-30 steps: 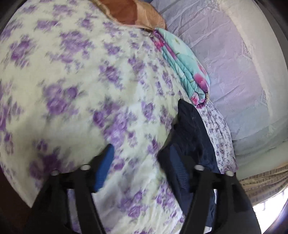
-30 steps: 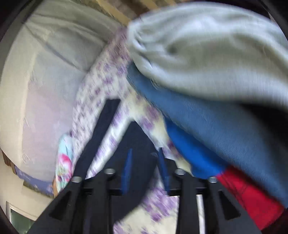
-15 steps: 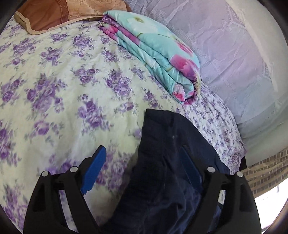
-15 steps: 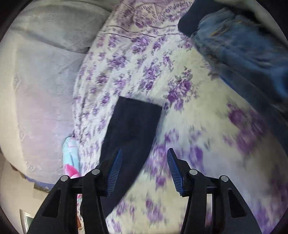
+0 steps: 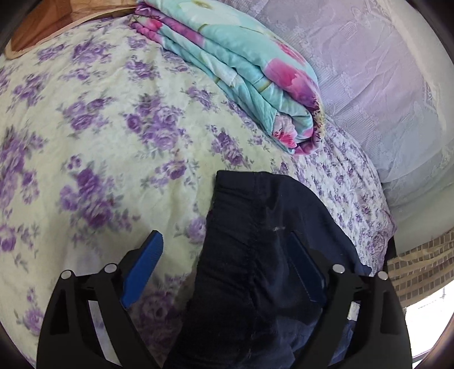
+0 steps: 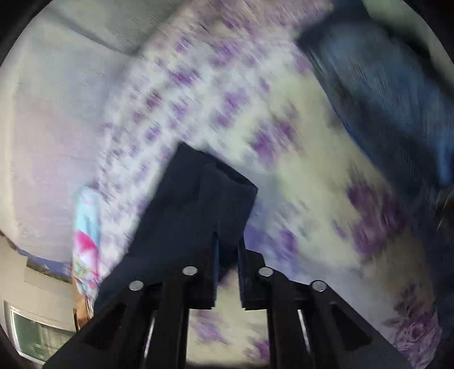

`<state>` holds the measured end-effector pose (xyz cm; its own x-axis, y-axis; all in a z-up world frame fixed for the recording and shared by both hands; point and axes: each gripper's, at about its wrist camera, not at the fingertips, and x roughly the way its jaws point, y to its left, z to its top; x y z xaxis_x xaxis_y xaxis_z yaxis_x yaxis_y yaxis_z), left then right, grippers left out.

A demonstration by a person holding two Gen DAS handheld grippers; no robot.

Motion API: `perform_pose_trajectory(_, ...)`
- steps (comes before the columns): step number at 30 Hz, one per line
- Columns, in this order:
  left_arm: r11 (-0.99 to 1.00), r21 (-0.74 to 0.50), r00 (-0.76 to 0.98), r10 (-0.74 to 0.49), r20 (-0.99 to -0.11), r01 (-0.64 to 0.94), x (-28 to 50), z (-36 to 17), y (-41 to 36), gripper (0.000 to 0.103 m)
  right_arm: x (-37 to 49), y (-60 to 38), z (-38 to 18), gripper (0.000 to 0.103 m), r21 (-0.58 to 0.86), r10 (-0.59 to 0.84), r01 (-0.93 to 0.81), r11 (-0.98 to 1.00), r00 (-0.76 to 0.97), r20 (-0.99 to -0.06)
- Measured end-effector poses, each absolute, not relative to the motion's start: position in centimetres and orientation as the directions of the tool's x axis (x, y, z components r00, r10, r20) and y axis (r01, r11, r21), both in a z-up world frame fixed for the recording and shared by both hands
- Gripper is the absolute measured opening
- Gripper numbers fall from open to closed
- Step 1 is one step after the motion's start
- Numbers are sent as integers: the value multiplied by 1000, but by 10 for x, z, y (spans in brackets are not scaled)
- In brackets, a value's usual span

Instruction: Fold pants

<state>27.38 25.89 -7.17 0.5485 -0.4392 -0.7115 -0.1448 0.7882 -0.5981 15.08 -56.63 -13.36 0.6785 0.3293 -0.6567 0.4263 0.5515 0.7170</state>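
Pants (image 5: 255, 255), dark navy, lie on the bed (image 5: 113, 136), a pale sheet printed with purple flowers. In the left wrist view the waistband end reaches up toward 12 o'clock and the cloth runs down to 6 o'clock, out of frame. Left claw (image 5: 227, 255) stands wide, jaws just been opening; the waistband lies between the blue fingers (image 5: 144, 264), the 9 o'clock finger over bare sheet, the 3 o'clock finger over dark cloth, pads not pressing the fabric. Folded quilt (image 5: 255, 71), teal with pink blooms, lies at 1 o'clock, apart from the pants, at the bed's far edge. Lilac lace-pattern wall (image 5: 369, 85) runs along 2 o'clock. Brown wooden headboard (image 5: 56, 25) at 11 o'clock.

Right wrist view is blurred. Right claw (image 6: 227, 249) has jaws nearly together, just been closing, pinching a leg-hem end of the pants (image 6: 198, 204); dark cloth sits between the pads and spreads up toward 12 o'clock and down to 8 o'clock. Heap of blue clothes (image 6: 383, 93) at 2 o'clock, apart from the pants. Quilt (image 6: 86, 227) shows as a thin teal-pink strip at 9 o'clock.
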Motion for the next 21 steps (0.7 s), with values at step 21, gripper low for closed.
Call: perform_pose_trajectory(21, 799, -600, 458, -521, -720, -35, 352, -74, 226, 87, 276, -574, -90, 38, 622, 284, 247, 743, 725, -628)
